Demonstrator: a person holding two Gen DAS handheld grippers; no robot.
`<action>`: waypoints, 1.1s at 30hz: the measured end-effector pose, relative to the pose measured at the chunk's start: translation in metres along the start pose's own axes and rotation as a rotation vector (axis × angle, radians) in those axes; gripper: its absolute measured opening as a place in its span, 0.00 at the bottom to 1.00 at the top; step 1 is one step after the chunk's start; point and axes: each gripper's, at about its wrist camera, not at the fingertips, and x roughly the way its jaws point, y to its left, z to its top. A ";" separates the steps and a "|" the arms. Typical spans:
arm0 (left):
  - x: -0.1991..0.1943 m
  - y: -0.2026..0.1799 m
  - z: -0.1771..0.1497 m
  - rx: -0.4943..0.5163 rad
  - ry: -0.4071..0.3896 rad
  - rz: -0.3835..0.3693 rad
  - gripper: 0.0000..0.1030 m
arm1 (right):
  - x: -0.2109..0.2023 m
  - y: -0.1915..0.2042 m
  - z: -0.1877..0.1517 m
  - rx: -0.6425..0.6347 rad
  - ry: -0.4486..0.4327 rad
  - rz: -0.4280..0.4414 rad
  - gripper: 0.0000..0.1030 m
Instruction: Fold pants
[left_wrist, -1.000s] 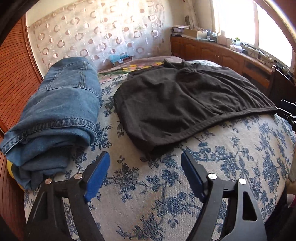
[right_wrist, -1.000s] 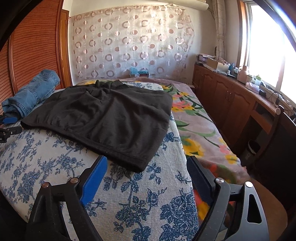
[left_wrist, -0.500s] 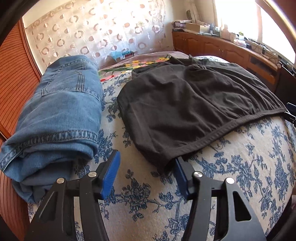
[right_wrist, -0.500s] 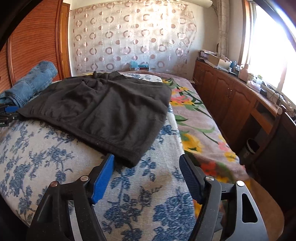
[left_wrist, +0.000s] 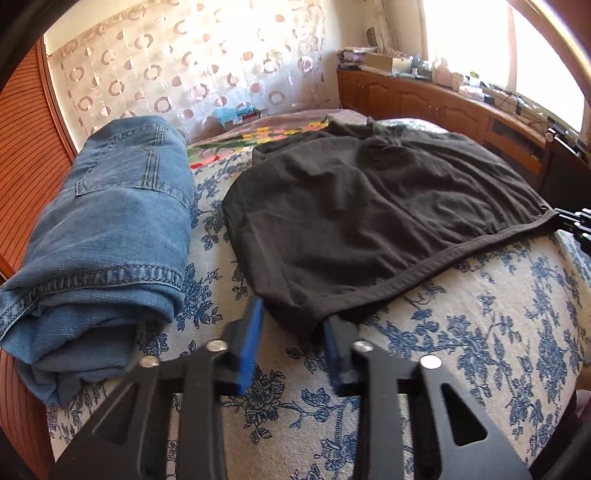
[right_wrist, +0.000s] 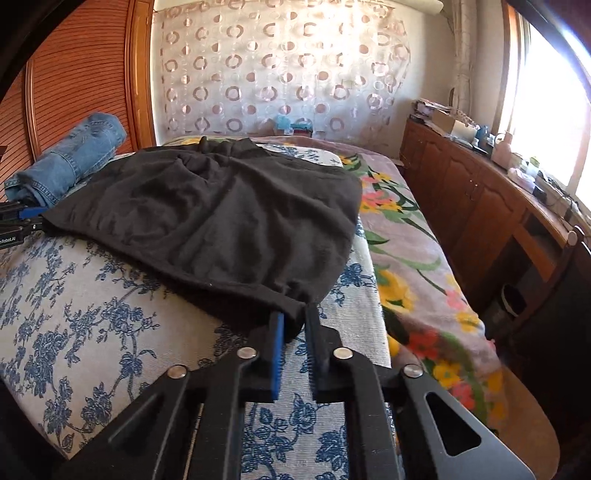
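Now each hand-held gripper sits at a near corner of the black pants (left_wrist: 369, 221): left (left_wrist: 291, 325) partly open around it, right (right_wrist: 293, 321) nearly closed on it.

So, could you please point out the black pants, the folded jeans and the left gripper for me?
black pants (left_wrist: 369, 221): left wrist view, middle of the spread fabric.
folded jeans (left_wrist: 122, 221): left wrist view, top denim layer below the pocket.
left gripper (left_wrist: 293, 325): left wrist view, midway between the fingertips, at the pants' near corner.
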 end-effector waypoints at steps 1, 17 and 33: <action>-0.004 0.000 0.000 -0.004 -0.017 -0.006 0.10 | -0.001 0.000 0.000 -0.003 -0.004 0.003 0.07; -0.068 -0.005 -0.035 -0.049 -0.088 -0.095 0.07 | -0.053 -0.009 -0.014 -0.014 -0.057 0.069 0.05; -0.088 -0.022 -0.059 -0.066 -0.064 -0.164 0.07 | -0.086 -0.023 -0.032 -0.037 -0.026 0.057 0.05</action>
